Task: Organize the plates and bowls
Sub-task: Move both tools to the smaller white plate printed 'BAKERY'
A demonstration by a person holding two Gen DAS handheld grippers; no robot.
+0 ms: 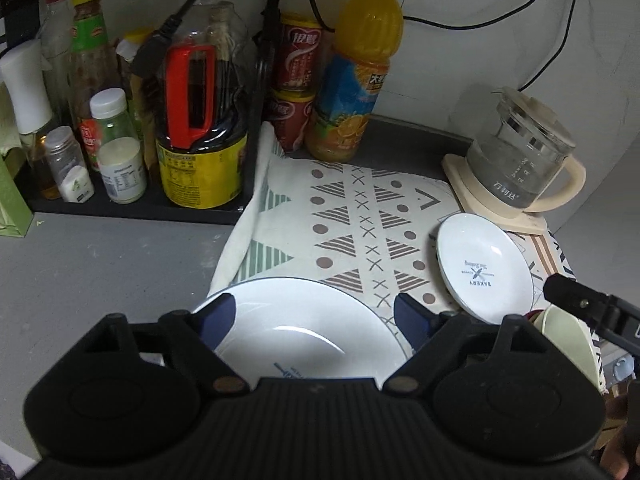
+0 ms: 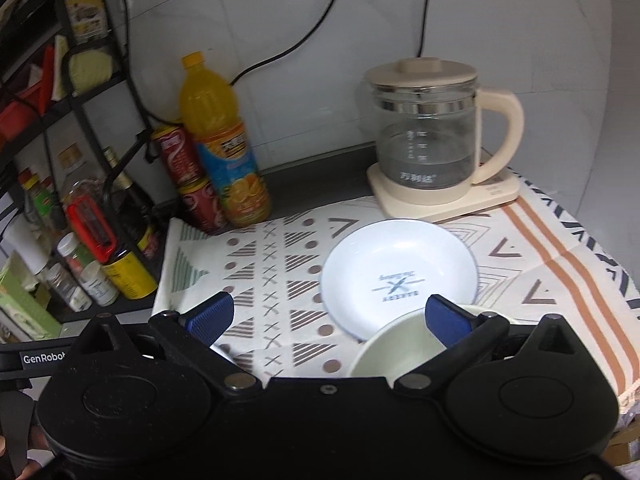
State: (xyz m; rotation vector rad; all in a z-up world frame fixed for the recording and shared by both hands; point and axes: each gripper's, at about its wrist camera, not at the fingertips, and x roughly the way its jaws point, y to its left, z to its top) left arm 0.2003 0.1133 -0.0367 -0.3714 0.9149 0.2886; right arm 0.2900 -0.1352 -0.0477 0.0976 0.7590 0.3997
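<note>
Your left gripper [image 1: 316, 322] hovers over the large plate [image 1: 296, 328], fingers wide. Your right gripper [image 2: 330, 316] hovers above the bowl [image 2: 396, 350], fingers wide.

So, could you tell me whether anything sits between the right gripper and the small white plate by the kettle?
Yes: a pale green bowl sits just in front of the open right gripper, overlapping the near edge of the small plate. The patterned cloth to the left of it is bare, so the plate can likely be reached from that side.
</note>
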